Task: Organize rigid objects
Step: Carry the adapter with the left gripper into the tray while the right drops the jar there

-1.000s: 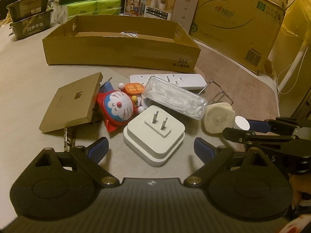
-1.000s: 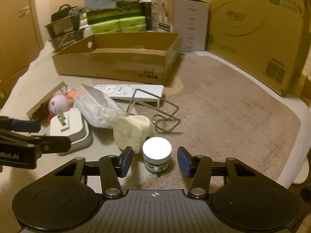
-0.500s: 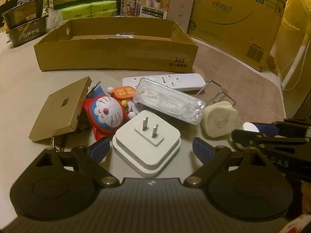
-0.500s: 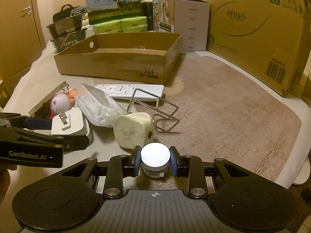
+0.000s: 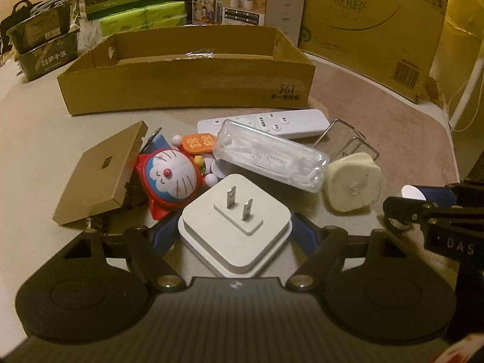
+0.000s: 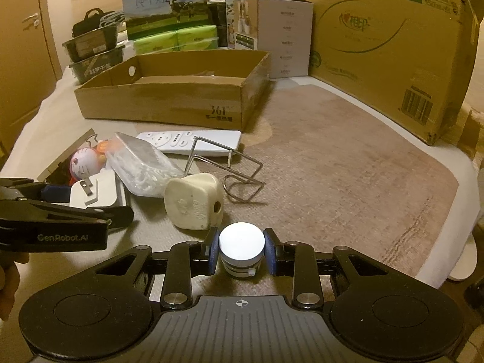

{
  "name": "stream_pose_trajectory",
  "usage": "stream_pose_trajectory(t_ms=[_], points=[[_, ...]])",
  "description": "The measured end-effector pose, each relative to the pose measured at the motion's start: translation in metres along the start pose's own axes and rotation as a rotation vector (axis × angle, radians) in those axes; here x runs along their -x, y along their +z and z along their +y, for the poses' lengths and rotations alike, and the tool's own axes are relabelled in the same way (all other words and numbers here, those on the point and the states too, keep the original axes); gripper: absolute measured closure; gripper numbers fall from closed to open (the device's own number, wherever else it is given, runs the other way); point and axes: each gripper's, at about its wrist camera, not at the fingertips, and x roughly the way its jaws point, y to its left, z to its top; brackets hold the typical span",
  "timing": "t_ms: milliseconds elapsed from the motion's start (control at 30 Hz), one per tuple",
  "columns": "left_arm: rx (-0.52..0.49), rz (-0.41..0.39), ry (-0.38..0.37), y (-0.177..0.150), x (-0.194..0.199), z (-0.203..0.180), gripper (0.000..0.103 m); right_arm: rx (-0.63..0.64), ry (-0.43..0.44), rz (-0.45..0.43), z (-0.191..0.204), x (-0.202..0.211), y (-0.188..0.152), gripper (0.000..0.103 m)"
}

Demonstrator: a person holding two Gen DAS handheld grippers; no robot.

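A white plug adapter (image 5: 242, 242) lies prongs up on the table, between the jaws of my left gripper (image 5: 233, 232). The jaws are closing, and the blue pads (image 5: 163, 231) meet its left and right corners. My right gripper (image 6: 241, 252) is shut on a small jar with a white lid (image 6: 241, 240), which stands upright on the table beside a cream plug (image 6: 193, 202). In the left wrist view the right gripper (image 5: 423, 205) comes in from the right with the jar lid (image 5: 412, 193) just showing.
The pile beyond holds a Doraemon toy (image 5: 169, 178), a clear plastic case (image 5: 272, 157), a white remote (image 5: 272, 122), a wire rack (image 6: 230, 169) and a flat brown box (image 5: 103, 172). An open cardboard tray (image 5: 187, 90) stands behind. Large cartons (image 6: 393, 45) line the back and right.
My left gripper has come forward around the plug adapter and its jaws have narrowed onto it. The right gripper's fingers have shut on the white-lidded jar.
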Motion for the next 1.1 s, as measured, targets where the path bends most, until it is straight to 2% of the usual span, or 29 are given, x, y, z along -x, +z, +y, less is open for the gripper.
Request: stream_pose_trajectory(t_ms=[333, 567, 833, 1100], points=[[-0.018, -0.046, -0.021, 0.007, 0.045, 0.011, 0.025, -0.009, 0.009, -0.038, 0.015, 0.023, 0.007, 0.072], [-0.007, -0.091, -0.025, 0.026, 0.070, 0.032, 0.025, -0.004, 0.039, -0.083, 0.032, 0.036, 0.030, 0.072], [0.009, -0.132, -0.030, 0.080, 0.065, 0.075, 0.025, 0.016, 0.078, -0.144, 0.043, 0.025, 0.086, 0.072], [0.005, -0.172, 0.005, 0.145, 0.025, 0.114, 0.025, -0.006, 0.086, -0.174, 0.042, -0.027, 0.161, 0.072]])
